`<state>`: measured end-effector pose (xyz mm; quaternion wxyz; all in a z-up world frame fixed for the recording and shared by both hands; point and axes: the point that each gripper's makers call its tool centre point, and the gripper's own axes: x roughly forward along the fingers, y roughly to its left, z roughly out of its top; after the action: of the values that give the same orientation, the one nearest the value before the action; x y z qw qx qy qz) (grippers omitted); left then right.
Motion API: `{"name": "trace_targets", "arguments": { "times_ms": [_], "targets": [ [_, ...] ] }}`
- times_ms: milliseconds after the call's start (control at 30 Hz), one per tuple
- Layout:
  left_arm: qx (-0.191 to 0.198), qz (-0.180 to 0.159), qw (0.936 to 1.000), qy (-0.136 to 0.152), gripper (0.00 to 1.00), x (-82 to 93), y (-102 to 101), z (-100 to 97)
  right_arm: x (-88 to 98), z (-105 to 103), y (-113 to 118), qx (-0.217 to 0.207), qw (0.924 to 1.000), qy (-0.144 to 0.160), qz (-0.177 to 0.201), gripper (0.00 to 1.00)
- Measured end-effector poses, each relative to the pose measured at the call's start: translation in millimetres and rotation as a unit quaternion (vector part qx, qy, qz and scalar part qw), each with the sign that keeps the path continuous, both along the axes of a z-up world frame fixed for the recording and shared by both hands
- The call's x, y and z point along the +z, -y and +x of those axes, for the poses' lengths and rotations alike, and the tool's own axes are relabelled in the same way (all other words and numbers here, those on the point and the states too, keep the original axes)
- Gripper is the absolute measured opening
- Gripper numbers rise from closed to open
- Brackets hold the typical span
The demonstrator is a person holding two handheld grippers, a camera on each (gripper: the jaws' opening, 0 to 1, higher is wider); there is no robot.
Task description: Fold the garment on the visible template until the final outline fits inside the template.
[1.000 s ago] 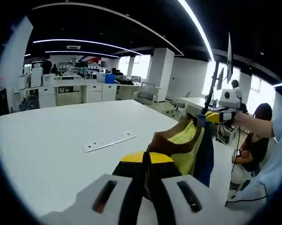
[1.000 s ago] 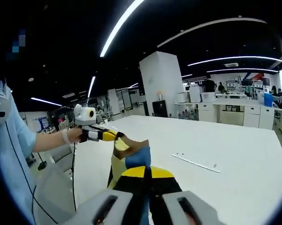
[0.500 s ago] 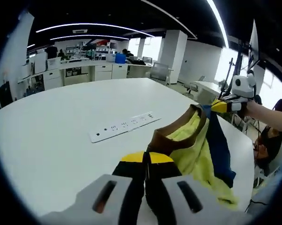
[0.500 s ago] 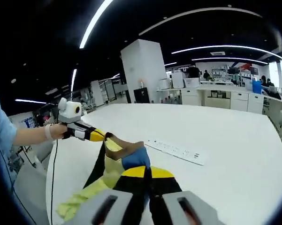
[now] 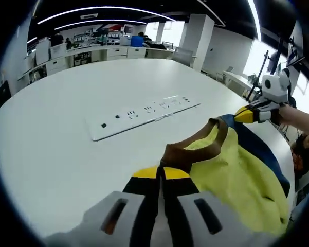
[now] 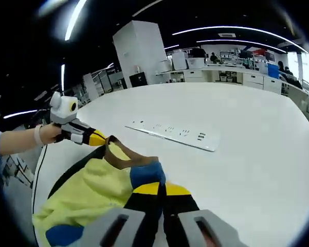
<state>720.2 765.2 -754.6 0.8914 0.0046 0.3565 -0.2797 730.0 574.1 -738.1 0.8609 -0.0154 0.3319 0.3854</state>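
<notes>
A yellow garment (image 5: 236,175) with a brown collar and navy-blue panels is stretched between both grippers over the white table (image 5: 51,154). My left gripper (image 5: 161,174) is shut on the brown collar edge. In the left gripper view the right gripper (image 5: 245,114) holds the far shoulder at the right. My right gripper (image 6: 159,186) is shut on a blue part of the garment (image 6: 92,185). In the right gripper view the left gripper (image 6: 98,138) pinches the other shoulder at the left, held by a hand. The garment's body spreads onto the table.
A long white power strip (image 5: 144,116) lies flat on the table beyond the garment, and it shows as the power strip (image 6: 172,135) in the right gripper view. White desks and cabinets (image 5: 87,51) stand at the far end of the room. A white pillar (image 6: 139,51) rises behind the table.
Both grippers have come down toward the table with the garment. The garment hung off the table edge before; now its body spreads flat on the tabletop.
</notes>
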Motion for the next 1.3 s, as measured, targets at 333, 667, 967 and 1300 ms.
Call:
{"name": "trace_targets", "arguments": {
  "times_ms": [333,667,967,1300],
  "targets": [
    [-0.002,0.004,1.0,-0.009,0.0,-13.1,-0.5,-1.0,-21.7,-3.4,-2.8,-0.002,0.9994,-0.025,-0.023,0.0],
    [-0.03,0.03,0.9989,0.02,0.09,-13.0,2.6,-3.5,-20.9,-9.9,-5.3,0.013,0.9994,-0.02,-0.027,0.01],
    [-0.054,0.021,0.9977,0.036,0.54,-5.8,8.4,-14.5,-7.1,-24.0,-6.6,0.026,0.9996,-0.005,0.013,0.49],
    [-0.093,0.001,0.995,0.036,0.93,10.1,18.9,-45.3,-7.1,-62.6,-7.2,0.063,0.9976,-0.019,0.019,0.88]
  ]
}}
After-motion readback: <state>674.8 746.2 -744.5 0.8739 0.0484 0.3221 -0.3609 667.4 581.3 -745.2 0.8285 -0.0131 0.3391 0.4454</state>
